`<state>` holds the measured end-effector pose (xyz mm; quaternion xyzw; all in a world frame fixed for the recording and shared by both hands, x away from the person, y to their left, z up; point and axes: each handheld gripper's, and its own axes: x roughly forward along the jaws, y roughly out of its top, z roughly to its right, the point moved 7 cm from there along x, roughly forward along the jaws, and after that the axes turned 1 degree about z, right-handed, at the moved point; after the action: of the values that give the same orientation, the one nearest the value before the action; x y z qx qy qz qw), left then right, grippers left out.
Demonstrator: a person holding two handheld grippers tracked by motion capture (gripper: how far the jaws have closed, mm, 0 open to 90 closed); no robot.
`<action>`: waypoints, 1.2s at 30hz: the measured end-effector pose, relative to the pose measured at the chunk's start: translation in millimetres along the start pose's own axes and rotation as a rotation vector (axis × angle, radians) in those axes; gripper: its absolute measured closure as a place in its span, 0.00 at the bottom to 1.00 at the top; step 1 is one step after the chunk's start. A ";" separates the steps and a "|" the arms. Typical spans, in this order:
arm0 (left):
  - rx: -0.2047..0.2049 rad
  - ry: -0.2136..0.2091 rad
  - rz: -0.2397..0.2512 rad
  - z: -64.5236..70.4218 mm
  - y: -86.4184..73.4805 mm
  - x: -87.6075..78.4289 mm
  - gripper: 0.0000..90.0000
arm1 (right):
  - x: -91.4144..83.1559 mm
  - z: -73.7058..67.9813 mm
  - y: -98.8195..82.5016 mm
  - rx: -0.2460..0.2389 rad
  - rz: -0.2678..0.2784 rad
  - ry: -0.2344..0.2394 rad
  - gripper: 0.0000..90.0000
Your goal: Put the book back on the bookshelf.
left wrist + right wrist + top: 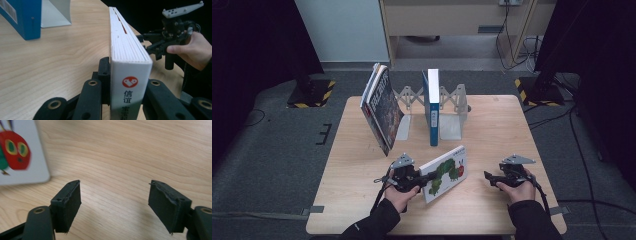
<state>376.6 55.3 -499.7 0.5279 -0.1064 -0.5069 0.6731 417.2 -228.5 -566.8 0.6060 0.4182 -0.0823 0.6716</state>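
Wood-grain tabletop [492, 125] carries a white caterpillar picture book [446, 172] near its front edge. The left claw [125, 82] is clamped on the book's spine end, while the right claw [115, 200] hovers wide open and empty just beside it

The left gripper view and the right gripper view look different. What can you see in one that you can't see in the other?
Left gripper view alone: the left gripper shut on the caterpillar book, seen from its spine and page edges, plus a blue book, a bookend, and the right gripper in a hand farther off.

Right gripper view alone: the book's cover with the red caterpillar face, and the right gripper's jaws standing wide open with nothing between them.

Both: the wooden table and the caterpillar book.
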 end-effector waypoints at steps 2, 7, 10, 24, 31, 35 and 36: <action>0.003 0.010 0.012 -1.5 5.1 -1.9 0.83 | 0.7 3.0 -3.5 -0.007 -0.027 -0.017 0.25; 0.007 0.044 0.043 -7.9 16.7 -5.6 0.83 | 1.7 8.2 -8.5 -0.016 -0.062 -0.036 0.22; 0.026 0.087 0.054 -13.9 24.0 -5.7 0.83 | 3.4 9.2 -12.0 -0.021 -0.087 -0.039 0.22; 0.042 0.185 0.127 -18.2 58.0 7.6 0.83 | 6.7 10.2 -16.1 -0.060 -0.074 -0.057 0.14; 0.080 0.244 0.157 -16.2 69.5 16.1 0.83 | 8.0 9.6 -17.4 -0.049 -0.046 -0.060 0.11; 0.082 0.264 0.184 -15.8 75.1 23.0 0.83 | 8.9 9.8 -17.7 -0.056 -0.036 -0.057 0.09; 0.080 0.266 0.190 -16.0 76.7 25.3 0.83 | 8.9 9.8 -17.8 -0.056 -0.037 -0.056 0.09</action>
<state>443.0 39.3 -453.5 0.6042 -0.0859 -0.3619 0.7047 416.4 -238.2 -586.8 0.5764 0.4127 -0.0998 0.6982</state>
